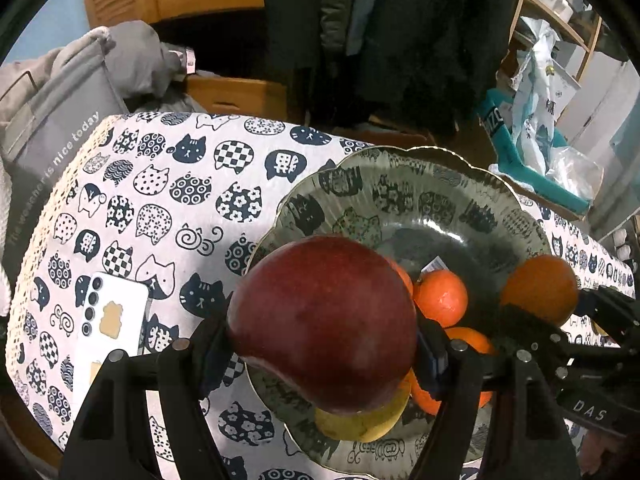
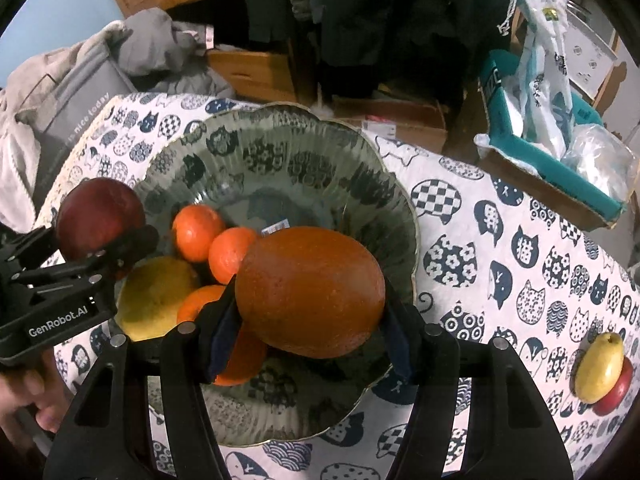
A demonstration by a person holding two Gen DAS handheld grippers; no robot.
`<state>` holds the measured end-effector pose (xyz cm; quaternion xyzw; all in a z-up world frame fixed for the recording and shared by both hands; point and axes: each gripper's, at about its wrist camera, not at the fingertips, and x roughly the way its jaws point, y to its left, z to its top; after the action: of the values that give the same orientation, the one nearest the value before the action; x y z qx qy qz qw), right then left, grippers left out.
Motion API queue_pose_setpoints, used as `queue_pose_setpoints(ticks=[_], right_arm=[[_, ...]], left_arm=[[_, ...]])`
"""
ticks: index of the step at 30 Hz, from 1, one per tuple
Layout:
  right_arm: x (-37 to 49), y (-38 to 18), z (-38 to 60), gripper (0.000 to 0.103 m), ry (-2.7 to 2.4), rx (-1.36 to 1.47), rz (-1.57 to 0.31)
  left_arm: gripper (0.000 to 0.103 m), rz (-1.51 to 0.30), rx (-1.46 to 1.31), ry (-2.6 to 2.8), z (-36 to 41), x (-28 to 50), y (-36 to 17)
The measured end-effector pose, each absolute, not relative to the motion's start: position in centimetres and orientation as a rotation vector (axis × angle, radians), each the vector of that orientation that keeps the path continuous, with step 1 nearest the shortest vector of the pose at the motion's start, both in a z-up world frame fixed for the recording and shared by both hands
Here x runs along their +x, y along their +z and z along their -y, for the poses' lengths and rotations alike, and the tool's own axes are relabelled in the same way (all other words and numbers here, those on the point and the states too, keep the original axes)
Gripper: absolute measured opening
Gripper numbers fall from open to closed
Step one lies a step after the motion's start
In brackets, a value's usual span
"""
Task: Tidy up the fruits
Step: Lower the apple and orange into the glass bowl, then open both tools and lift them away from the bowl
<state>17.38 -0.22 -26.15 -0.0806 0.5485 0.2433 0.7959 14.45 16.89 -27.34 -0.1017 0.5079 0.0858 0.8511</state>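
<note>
Claw (image 1: pixel 324 344) w/ apple (image 1: pixel 320 320), pear (image 1: pixel 360 420) half-hidden

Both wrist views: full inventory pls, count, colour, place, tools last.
bowl: 1, grey-green with cat print, on the tablecloth
tablecloth: 1, white with navy cat print, covers the table
red apple: 1, dark red, held over the bowl's near rim
large orange: 1, orange, held over the bowl
small oranges: at least 3, bright orange, inside the bowl
yellow fruit: 1, in the bowl
yellow pear: 1, on the cloth right of the bowl, against a red fruit
phone: 1, white, face down, left of the bowl
grey bag: 1, past the table's left edge
left tool: shut on the red apple
right tool: shut on the large orange
</note>
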Motion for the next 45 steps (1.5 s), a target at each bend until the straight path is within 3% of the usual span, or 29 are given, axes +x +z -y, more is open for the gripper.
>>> queue_pose_setpoints(ticks=[13,16,20,36,45], right_arm=[[17.3,-27.0,-0.3,0.065,0.521,-0.200,-1.206],[17.2,-27.0,-0.2,0.068,0.526,-0.202,-1.202],[17.0,-25.4,0.0,0.079,0.528,-0.191,-1.142],[15.9,-17.6,5.0,0.079,0.407,-0.147,-0.976],[13.6,-13.5,8.6,0.079,0.341,-0.167,-0.892]], left_arm=[[0.077,-1.130,-0.240,0.173,-17.5,14.9,-28.2],[0.085,-1.112,-0.238,0.161,-17.2,14.8,-27.5],[0.087,-1.091,-0.209,0.156,-16.6,14.6,-26.4],[0.087,-0.948,-0.134,0.137,-13.5,11.7,-19.3],[0.093,-0.883,-0.101,0.093,-10.5,10.2,-15.7]])
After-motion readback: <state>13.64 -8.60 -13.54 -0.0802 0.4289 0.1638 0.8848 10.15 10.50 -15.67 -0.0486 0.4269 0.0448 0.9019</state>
